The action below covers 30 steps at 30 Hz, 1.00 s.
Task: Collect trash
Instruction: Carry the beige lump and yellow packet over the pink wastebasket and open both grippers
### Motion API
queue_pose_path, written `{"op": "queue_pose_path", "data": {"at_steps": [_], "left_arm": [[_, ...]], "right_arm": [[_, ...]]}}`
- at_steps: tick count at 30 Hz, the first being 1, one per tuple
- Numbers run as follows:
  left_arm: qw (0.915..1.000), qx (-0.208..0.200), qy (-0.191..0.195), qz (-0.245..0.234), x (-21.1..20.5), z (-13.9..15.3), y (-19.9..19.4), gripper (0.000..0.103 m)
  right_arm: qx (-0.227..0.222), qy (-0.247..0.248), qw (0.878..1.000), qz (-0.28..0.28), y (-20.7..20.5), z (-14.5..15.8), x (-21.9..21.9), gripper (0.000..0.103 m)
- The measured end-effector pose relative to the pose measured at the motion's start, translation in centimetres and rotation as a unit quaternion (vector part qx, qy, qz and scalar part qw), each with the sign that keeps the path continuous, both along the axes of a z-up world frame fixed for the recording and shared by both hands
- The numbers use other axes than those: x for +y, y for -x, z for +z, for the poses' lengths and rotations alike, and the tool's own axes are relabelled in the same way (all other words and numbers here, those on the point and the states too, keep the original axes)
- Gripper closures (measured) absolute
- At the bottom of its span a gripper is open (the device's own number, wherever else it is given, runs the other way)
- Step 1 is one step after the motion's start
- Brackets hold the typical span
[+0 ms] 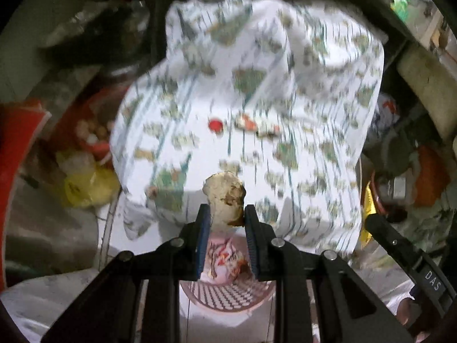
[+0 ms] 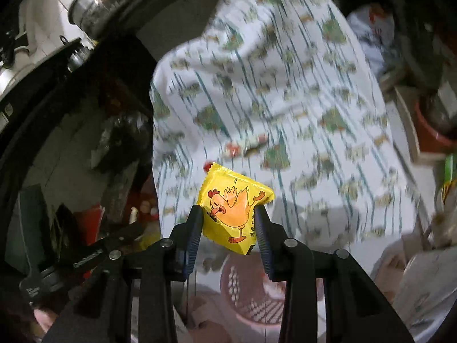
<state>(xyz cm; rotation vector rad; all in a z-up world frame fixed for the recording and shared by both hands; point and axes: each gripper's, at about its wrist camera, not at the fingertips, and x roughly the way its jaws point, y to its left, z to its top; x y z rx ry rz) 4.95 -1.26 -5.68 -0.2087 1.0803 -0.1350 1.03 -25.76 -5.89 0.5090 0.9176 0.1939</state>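
Hovering over a patterned tablecloth (image 1: 257, 100), the left gripper (image 1: 227, 214) pinches a dirty eggshell (image 1: 224, 197) while the right gripper (image 2: 228, 220) clamps a yellow chicken packet (image 2: 232, 208), pink basket (image 1: 225, 300) below.

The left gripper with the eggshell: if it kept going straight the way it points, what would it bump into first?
Probably the patterned tablecloth. The left gripper, shut on the eggshell, aims at the cloth, with nothing visible between. The picture is blurred, so depth is uncertain. The pink basket sits lower, below that line.

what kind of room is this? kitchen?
Probably a cramped home kitchen or dining corner: a table under a patterned tablecloth, metal pots on a tiled counter, and a pink perforated waste basket below. The surroundings are blurred, so this is unsure.
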Motion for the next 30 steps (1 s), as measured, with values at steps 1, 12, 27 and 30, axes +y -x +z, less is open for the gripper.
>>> {"op": "queue_pose_path", "data": {"at_steps": [1, 12, 27, 30], "left_arm": [[0.9999, 0.01, -0.004, -0.003, -0.1, -1.0, 0.1, 0.081], [0.9886, 0.147, 0.017, -0.023, -1.1, -11.4, 0.1, 0.081], [0.9696, 0.244, 0.009, -0.018, -0.9, -22.0, 0.1, 0.081], [0.9707, 0.238, 0.001, -0.032, -1.4, -22.2, 0.2, 0.081]], "right_arm": [[0.016, 0.003, 1.0, 0.005, 0.1, -1.1, 0.1, 0.064], [0.178, 0.045, 0.983, 0.026, 0.1, -12.1, 0.9, 0.064], [0.275, -0.007, 0.961, 0.011, -2.6, -23.4, 1.0, 0.064], [0.279, 0.001, 0.96, 0.007, -3.0, -24.6, 1.5, 0.064]]}}
